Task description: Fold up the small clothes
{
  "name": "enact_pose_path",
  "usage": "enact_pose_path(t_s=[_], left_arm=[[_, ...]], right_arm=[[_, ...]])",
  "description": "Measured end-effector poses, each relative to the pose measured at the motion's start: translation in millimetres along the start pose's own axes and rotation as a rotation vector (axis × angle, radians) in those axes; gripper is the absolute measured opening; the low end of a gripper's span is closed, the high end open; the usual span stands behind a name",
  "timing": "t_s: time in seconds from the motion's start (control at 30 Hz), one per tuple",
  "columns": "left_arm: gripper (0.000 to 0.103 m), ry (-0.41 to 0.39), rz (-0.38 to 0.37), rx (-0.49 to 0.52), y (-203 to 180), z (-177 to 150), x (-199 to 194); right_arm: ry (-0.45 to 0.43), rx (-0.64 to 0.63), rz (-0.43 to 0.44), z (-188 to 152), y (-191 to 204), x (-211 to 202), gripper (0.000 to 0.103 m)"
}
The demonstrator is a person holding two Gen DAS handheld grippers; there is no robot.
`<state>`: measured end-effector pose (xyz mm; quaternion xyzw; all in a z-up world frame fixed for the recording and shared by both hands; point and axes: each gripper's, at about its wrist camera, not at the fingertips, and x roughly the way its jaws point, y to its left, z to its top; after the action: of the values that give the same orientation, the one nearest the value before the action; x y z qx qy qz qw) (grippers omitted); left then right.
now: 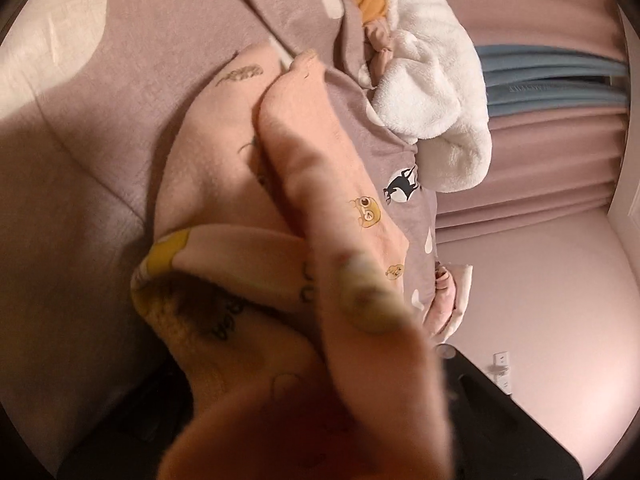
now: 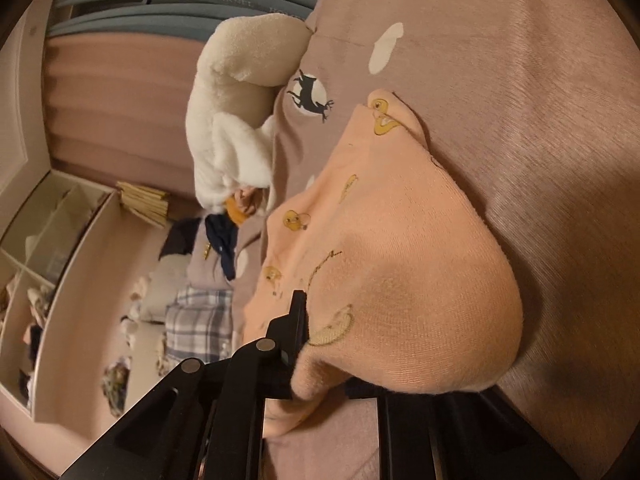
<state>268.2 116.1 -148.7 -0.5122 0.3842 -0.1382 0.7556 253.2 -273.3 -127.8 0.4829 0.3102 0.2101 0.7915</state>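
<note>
Both grippers have a bit of the peach garment [image 1: 224,184], which lies on the mauve bedspread [image 1: 120,92]. To do the fold cleanly, I'd lift both held edges together, keep them level and carry them over in one sweep so the cloth doesn't bunch up.

Left gripper [image 1: 304,396]: its fingers are buried under the cloth at about 6 o'clock in its own view. The jaws look pinched nearly together on the garment and it points slightly down.

Right gripper [image 2: 312,364]: at 6 o'clock in its view, jaws clamped on a fold of the garment [image 2: 384,240], also tilted a little down. A white fleece [image 2: 236,136] sits at 10 o'clock, clear of the fold.
</note>
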Motion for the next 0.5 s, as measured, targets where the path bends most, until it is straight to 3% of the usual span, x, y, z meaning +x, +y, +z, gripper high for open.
enact_pose_path(t_s=[0.5], left_arm=[[0.008, -0.058, -0.005, 0.101, -15.1, -5.7, -20.2]], right_arm=[[-0.045, -0.037, 0.046, -2.8, 15.4, -10.8, 0.012]])
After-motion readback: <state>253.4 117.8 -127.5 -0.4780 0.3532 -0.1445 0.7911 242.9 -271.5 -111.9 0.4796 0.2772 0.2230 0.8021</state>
